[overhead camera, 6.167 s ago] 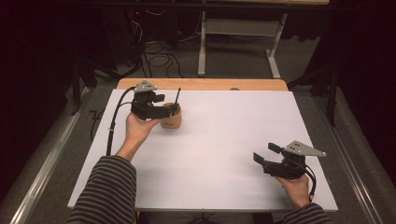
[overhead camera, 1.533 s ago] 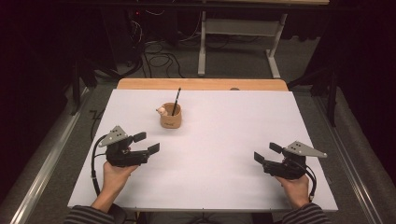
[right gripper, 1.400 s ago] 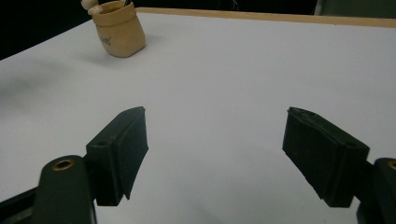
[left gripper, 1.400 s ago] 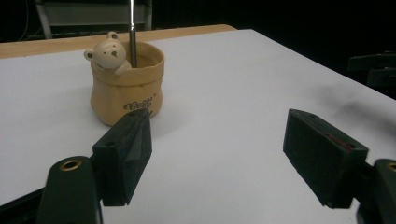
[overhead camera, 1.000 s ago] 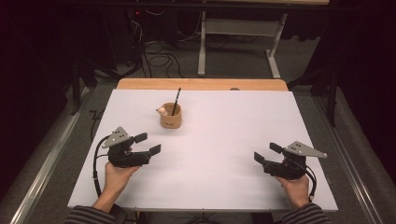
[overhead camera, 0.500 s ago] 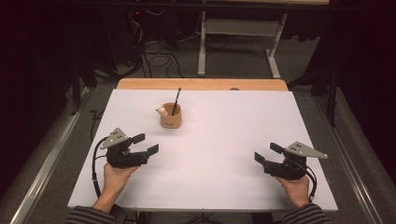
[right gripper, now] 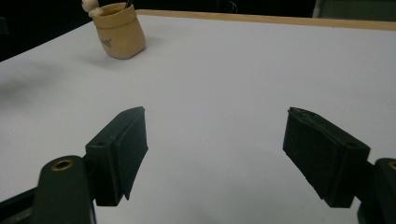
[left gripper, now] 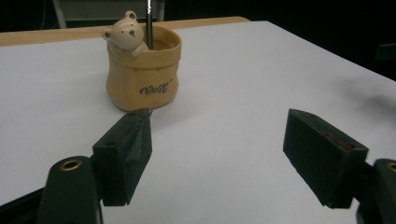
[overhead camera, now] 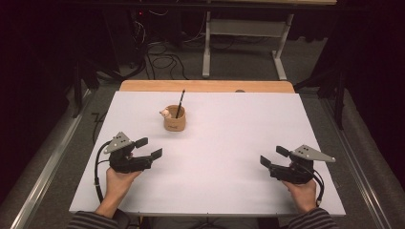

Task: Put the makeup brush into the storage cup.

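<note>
Here, the tan sack-shaped pot [overhead camera: 174,119] stands upright toward the far middle of the white table [overhead camera: 229,143], a little left of centre, with the wooden edge of the table [overhead camera: 205,86] behind it. A small bear figure [overhead camera: 165,113] peeks over its rim on the left side, and a dark pen [overhead camera: 180,103] stands in it, leaning slightly. In my left gripper view the pot [left gripper: 142,70] sits just beyond my left jaw, the bear [left gripper: 125,35] hanging on its rim and a word in dark script across its front.

My left gripper [overhead camera: 148,148] rests low at the near left of the table, near the pot but apart from it, its jaws spread wide with nothing but bare table between them. My right gripper [overhead camera: 272,157] lies at the near right, well apart from the pot, its jaws likewise wide apart and empty. From the right gripper view the pot [right gripper: 119,35] shows far off at the upper left.
</note>
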{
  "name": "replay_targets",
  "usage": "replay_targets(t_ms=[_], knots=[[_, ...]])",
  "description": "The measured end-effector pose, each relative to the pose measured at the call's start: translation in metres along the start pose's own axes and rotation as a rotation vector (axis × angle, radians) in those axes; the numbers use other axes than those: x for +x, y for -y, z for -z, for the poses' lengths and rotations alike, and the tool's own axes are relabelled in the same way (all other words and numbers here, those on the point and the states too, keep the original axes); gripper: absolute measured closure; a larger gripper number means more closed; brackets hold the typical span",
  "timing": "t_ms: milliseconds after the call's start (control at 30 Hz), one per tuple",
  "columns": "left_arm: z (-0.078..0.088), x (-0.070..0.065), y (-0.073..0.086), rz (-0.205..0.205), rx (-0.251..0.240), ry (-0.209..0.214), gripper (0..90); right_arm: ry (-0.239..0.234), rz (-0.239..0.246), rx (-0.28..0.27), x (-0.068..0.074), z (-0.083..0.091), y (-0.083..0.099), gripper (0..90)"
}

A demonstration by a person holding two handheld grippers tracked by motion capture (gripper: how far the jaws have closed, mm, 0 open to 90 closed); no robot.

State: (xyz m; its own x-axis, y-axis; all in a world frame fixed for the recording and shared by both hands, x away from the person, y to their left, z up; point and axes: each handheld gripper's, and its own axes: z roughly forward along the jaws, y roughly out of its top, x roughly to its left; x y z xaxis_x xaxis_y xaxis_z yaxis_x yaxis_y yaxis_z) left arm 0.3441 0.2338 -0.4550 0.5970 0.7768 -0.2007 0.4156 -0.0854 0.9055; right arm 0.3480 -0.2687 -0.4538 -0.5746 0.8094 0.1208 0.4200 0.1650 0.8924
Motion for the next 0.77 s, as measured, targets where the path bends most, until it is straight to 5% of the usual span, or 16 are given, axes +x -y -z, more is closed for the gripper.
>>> replay_targets(t_ms=[767], knots=[[0.0015, 0.0008, -0.0004, 0.002, -0.009, -0.001, 24.0, 0.008, -0.003, -0.003, -0.0005, 0.0002, -0.0001, 22.4]])
